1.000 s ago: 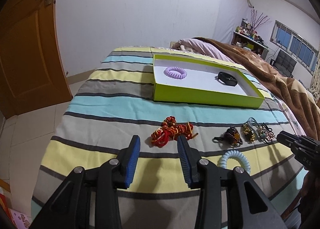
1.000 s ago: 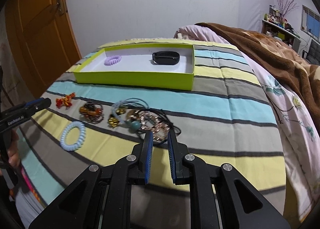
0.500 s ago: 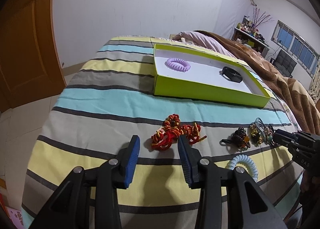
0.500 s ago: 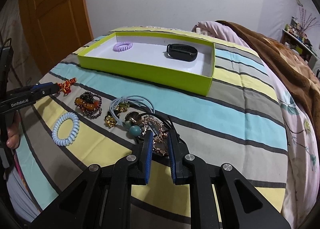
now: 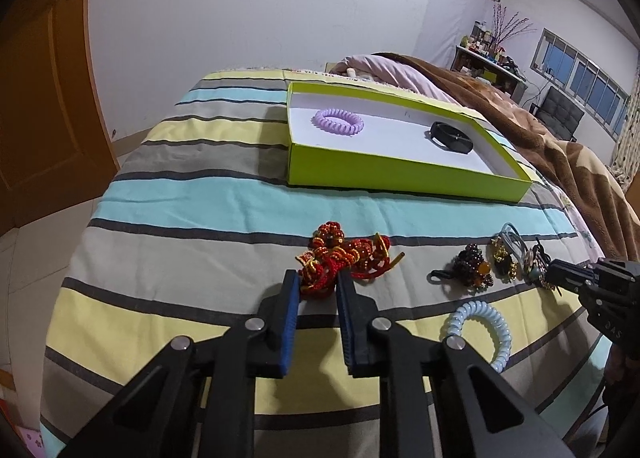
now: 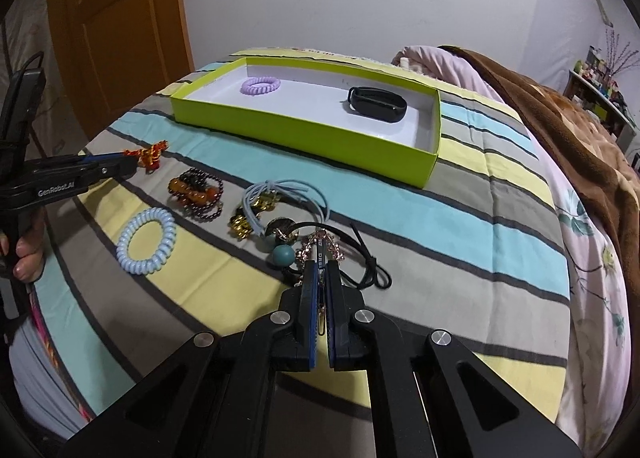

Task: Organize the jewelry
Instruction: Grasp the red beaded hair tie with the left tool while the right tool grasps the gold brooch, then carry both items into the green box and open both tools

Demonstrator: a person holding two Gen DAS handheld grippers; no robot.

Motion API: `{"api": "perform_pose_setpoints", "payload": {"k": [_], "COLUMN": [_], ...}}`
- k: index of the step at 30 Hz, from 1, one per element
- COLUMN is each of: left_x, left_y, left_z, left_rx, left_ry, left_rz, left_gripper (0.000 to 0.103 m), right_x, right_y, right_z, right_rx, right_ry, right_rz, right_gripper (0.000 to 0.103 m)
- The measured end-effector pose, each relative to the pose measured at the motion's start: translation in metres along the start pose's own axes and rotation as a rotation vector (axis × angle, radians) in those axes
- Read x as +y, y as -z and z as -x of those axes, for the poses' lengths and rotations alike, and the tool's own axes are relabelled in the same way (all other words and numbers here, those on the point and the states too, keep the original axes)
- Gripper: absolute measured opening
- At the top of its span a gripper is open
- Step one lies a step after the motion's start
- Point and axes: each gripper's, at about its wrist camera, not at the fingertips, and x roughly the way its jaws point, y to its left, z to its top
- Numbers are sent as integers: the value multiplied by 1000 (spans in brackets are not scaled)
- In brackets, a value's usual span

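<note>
On the striped bedspread, my left gripper (image 5: pixel 317 282) is closing its jaws, and the near loop of a red-and-gold knotted bracelet (image 5: pixel 344 258) fills the gap and touches both pads. My right gripper (image 6: pixel 321 270) is shut on a rose-gold chain piece (image 6: pixel 320 248) from a tangle with a teal bead (image 6: pixel 282 256) and black cord (image 6: pixel 362 258). Beyond them, a lime-green box (image 5: pixel 400 175) (image 6: pixel 304 133) holds a purple coil tie (image 5: pixel 338 121) and a black band (image 5: pixel 452 137).
A pale blue coil tie (image 6: pixel 146 240), a dark bead bracelet (image 6: pixel 198 193) and a gold piece with grey-blue elastics (image 6: pixel 256 213) lie between the grippers. A brown blanket (image 6: pixel 580 129) covers the bed's right side. A wooden door (image 5: pixel 36 89) stands left. The bed edge is close below me.
The left jaws have narrowed from wide open onto the red bracelet's near loop. The right jaws have shut on the rose-gold piece. Both grippers edged slightly forward.
</note>
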Motion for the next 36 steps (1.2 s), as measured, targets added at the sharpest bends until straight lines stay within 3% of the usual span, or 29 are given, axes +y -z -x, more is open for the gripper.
{"api": "perform_pose_setpoints", "payload": {"k": [12, 36], "left_x": [-5, -41], "left_y": [8, 11], "left_z": [38, 109], "left_rx": [-69, -184], "left_ry": [34, 74], "left_rz": [-23, -50], "left_gripper": [18, 18], "right_x": [1, 17], "right_y": [9, 6], "right_z": [15, 97], "right_rx": [-22, -222], "right_ry": [-16, 17], "right_rz": [-53, -141], "right_gripper": [3, 3]}}
